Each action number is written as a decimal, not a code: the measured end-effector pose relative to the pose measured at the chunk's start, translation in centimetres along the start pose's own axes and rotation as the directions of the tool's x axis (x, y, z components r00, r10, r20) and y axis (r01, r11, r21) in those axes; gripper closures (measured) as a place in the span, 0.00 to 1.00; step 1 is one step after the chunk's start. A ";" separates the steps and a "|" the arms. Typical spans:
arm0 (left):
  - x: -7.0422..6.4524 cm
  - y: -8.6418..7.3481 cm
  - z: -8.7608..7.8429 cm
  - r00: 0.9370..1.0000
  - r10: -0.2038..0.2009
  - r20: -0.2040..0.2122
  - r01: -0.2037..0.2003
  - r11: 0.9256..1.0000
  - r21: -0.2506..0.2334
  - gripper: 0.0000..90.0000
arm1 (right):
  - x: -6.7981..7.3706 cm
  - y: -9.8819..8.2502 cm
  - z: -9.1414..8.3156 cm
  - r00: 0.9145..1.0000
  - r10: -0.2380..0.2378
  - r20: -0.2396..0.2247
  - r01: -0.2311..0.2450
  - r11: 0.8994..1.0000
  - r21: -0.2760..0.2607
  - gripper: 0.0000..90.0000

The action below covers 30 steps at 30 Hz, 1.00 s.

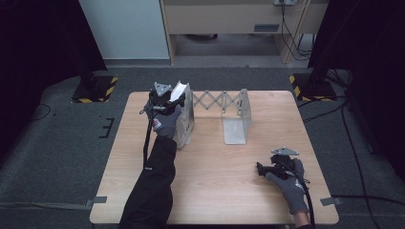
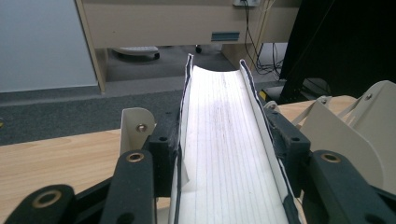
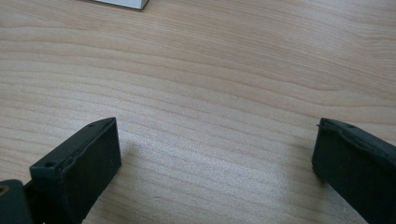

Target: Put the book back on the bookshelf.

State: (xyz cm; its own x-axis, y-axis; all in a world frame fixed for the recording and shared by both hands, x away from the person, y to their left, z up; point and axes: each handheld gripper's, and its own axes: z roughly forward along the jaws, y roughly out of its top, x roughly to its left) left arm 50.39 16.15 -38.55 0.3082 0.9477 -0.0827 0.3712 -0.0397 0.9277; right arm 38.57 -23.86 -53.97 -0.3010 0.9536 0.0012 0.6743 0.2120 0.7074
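In the high view the left gripper sits in the upper left part of the wooden table, at the left end of an expandable bookend rack, and it is clenched on a thick book that stands upright with its page edges turned up. The left gripper view looks straight along that book: the white page block runs up the middle of the frame between dark covers, and the two black jaws press against the covers from either side, so the book is firmly grasped. Just left of the book in that view stands one cream end plate of the rack, and a second cream plate with its scissor links shows at the right edge. In the high view the rack's scissor lattice stretches across the upper middle of the table to its right end plate, whose flat foot lies on the wood, well apart from the book. The right gripper rests low in the lower right of the high view, held by a gloved hand, far from the book and the rack. The right gripper view shows its two black jaws standing wide apart, released, with bare wood grain between them.
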 end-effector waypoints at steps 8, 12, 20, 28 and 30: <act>-0.1 -0.5 0.3 1.000 0.005 -0.007 -0.005 1.000 -0.010 0.58 | 0.0 0.0 0.0 1.000 -0.001 0.001 0.001 1.000 0.000 0.02; -0.8 -0.8 0.2 1.000 0.024 -0.005 -0.024 0.999 -0.023 0.57 | 0.0 0.0 0.0 1.000 -0.001 0.001 0.001 1.000 0.000 0.02; -0.7 -2.1 -2.0 0.998 0.027 0.058 -0.025 0.999 -0.046 0.44 | 0.0 0.0 0.0 1.000 0.000 0.000 0.000 1.000 0.000 0.02; 0.5 -5.3 -4.9 0.989 -0.028 0.143 0.036 0.998 -0.050 0.46 | 0.0 0.0 0.0 1.000 -0.001 0.003 0.001 1.000 0.000 0.02; 0.5 -5.8 -5.3 0.989 -0.013 0.146 0.022 0.998 -0.063 0.47 | 0.0 0.0 0.0 1.000 0.000 0.002 0.000 1.000 0.001 0.02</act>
State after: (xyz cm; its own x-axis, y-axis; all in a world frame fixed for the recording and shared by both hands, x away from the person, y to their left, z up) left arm 43.79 18.50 -42.03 0.4282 0.8916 -0.1472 0.3221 0.0016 0.9467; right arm 38.55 -23.84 -53.97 -0.2992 0.9542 -0.0005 0.6748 0.2119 0.7069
